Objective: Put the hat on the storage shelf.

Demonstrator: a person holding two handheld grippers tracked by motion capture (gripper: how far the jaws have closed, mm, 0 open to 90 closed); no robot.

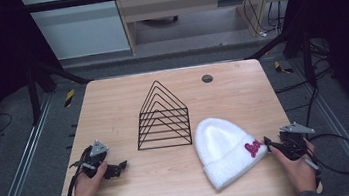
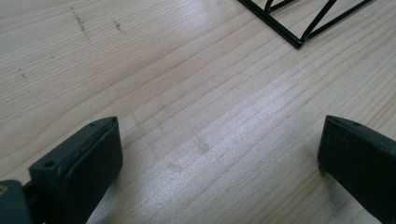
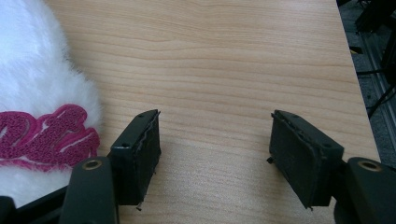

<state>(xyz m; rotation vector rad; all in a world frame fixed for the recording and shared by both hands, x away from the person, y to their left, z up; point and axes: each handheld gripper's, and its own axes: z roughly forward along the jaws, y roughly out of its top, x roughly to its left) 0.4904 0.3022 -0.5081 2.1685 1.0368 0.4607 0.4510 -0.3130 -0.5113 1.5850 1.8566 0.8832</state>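
My right tool (image 1: 270,142) sits wide, empty, just beside the white beanie (image 1: 224,148), positioned to grip its cuff; left tool (image 1: 119,167) wide, idle.

Overhead view; two close table-level claw views.

A black wire rack (image 1: 162,117) stands mid-table (image 1: 112,100), with a small dark round disc (image 1: 207,78) behind it.
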